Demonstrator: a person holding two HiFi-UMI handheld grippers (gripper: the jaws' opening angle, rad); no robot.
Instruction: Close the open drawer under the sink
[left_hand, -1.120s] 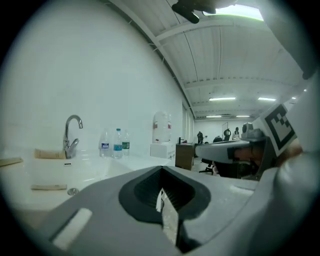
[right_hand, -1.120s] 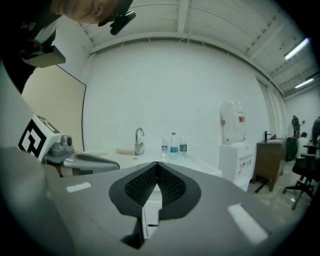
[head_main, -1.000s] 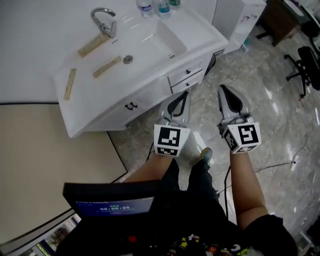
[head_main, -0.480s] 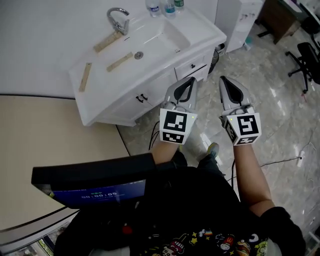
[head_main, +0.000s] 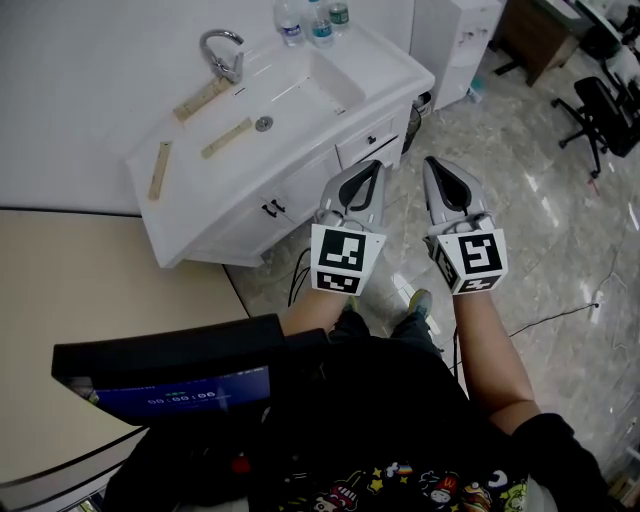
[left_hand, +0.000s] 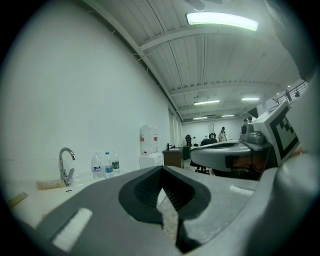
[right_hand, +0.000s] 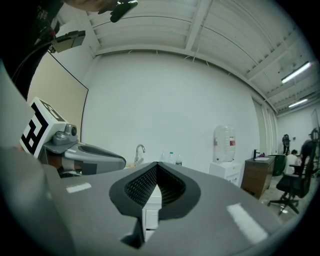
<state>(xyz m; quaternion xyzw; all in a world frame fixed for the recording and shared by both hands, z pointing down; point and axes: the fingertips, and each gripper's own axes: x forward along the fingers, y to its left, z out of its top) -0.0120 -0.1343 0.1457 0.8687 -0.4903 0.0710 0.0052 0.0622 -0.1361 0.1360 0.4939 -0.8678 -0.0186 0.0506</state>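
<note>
The white sink cabinet (head_main: 215, 190) stands ahead of me at the upper left. Its small drawers with dark knobs (head_main: 369, 142) sit at the right end, and the upper one seems to stand a little out from the front. My left gripper (head_main: 372, 166) hovers in the air just below those drawers, shut with nothing in it, not touching them. My right gripper (head_main: 435, 163) is beside it on the right, also shut and holding nothing. In the gripper views the left gripper (left_hand: 161, 169) and the right gripper (right_hand: 157, 164) show their jaws meeting at the tips.
A chrome tap (head_main: 223, 52), water bottles (head_main: 311, 20) and three wooden strips (head_main: 227, 137) are on the sink top. A white unit (head_main: 455, 40) stands right of the sink, with an office chair (head_main: 603, 112) beyond. A dark screen (head_main: 170, 380) and beige tabletop (head_main: 70, 300) are at my left. A cable (head_main: 550, 318) crosses the marble floor.
Both grippers have moved up toward the cabinet's drawer end and stayed shut. The head view has shifted, so the sink sits a little differently in frame.
</note>
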